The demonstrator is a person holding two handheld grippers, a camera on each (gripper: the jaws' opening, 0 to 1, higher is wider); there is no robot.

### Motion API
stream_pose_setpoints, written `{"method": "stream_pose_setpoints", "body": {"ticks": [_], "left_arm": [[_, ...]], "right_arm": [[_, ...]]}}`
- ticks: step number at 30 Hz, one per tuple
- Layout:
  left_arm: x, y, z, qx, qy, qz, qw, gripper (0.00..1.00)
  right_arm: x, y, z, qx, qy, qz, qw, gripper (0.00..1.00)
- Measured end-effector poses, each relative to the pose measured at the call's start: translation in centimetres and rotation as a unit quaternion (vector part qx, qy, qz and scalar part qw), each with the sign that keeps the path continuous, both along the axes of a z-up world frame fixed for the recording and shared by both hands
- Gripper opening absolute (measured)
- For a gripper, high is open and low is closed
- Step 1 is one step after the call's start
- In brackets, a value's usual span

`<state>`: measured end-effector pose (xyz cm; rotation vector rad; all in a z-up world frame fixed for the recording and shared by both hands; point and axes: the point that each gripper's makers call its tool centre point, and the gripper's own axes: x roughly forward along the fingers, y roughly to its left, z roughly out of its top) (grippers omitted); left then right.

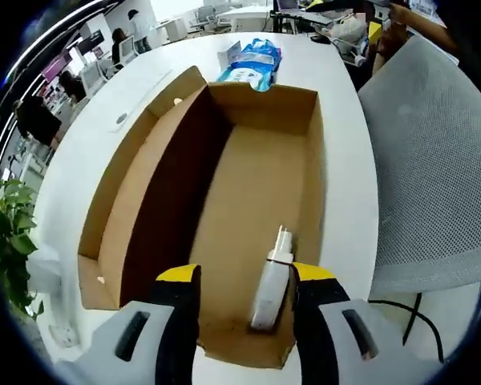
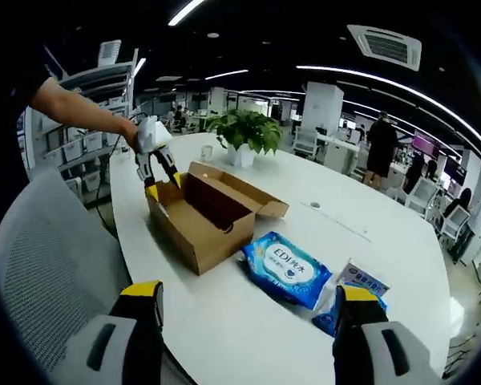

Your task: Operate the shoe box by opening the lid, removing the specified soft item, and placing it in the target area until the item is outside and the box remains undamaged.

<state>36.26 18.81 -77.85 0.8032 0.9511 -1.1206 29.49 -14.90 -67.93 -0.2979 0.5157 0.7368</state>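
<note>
My shoe box (image 1: 256,208) sits open on the white desk (image 1: 345,160), its lid flap folded out flat to the left side, and in the left gripper view I look straight down into it. A small white bottle (image 1: 272,285) lies on the cardboard floor at the near end, close to the right wall. My left hand-held gripper (image 1: 244,277) hangs over that near end with its yellow-tipped jaws spread; the bottle lies just inside the right jaw, and I cannot tell whether it touches it. Past the far end of the box a blue wipes pack (image 1: 252,64) rests on the desk.

In the right gripper view the shoe box (image 2: 208,216) stands well ahead of me with the left hand-held gripper (image 2: 162,178) dipped at its far-left end, held by a person's hand (image 2: 132,132). The blue wipes pack (image 2: 287,269) lies just right of the box, and a smaller blue packet (image 2: 357,281) lies beyond it, near my right jaw. My right hand-held gripper (image 2: 248,301) hovers above the near desk edge, jaws wide apart and holding nothing. A potted plant (image 2: 244,132) stands at the far side, and a grey mesh chair (image 2: 40,265) sits to the left.
</note>
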Motion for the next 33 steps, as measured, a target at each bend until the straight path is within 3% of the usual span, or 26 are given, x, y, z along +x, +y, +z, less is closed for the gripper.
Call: {"method": "stream_pose_setpoints", "body": {"ticks": [6,14,20,33], "left_arm": [[0.0,-0.3,-0.8,0.026,0.014,-0.049,0.9984,0.47],[-0.4,-1.2,-1.5,0.03,0.042,-0.098,0.9939,0.46],[-0.8,-1.8,-1.9,0.038,0.048,-0.135,0.9889,0.43],[-0.7,-2.1,-3.6,0.063,0.062,-0.173,0.981,0.41]], "right_arm": [[-1.2,0.0,0.6,0.006,-0.004,-0.016,0.9998,0.89],[-2.3,0.1,0.9,0.009,-0.01,-0.037,0.9992,0.9],[-2.8,-0.2,1.4,0.01,-0.018,-0.054,0.9983,0.9],[-3.0,-1.5,1.7,0.02,-0.018,-0.088,0.9958,0.9]]}}
